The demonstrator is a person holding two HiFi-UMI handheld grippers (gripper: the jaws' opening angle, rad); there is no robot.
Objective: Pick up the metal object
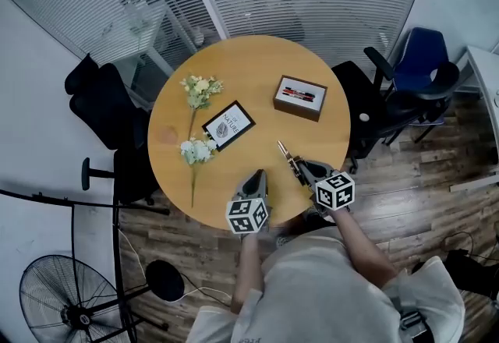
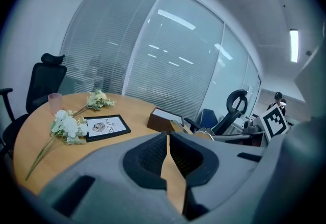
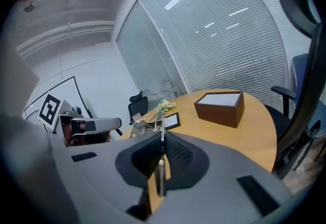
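A thin metal object (image 1: 284,153) juts out over the round wooden table (image 1: 257,68), and my right gripper (image 1: 299,170) is shut on it. In the right gripper view the metal strip (image 3: 162,121) stands upright between the pressed pads (image 3: 171,156) of that gripper (image 3: 162,149). My left gripper (image 1: 259,176) hovers over the table's near edge, a little left of the right one. Seen from its own camera, the left gripper (image 2: 168,150) is shut with nothing between its jaws.
On the table lie two white flower sprays (image 1: 199,90), a black-framed card (image 1: 228,125) and a brown box (image 1: 300,97) with pens. Black office chairs (image 1: 105,104) stand on the left, another chair (image 1: 413,76) on the right. A fan (image 1: 66,298) stands at lower left.
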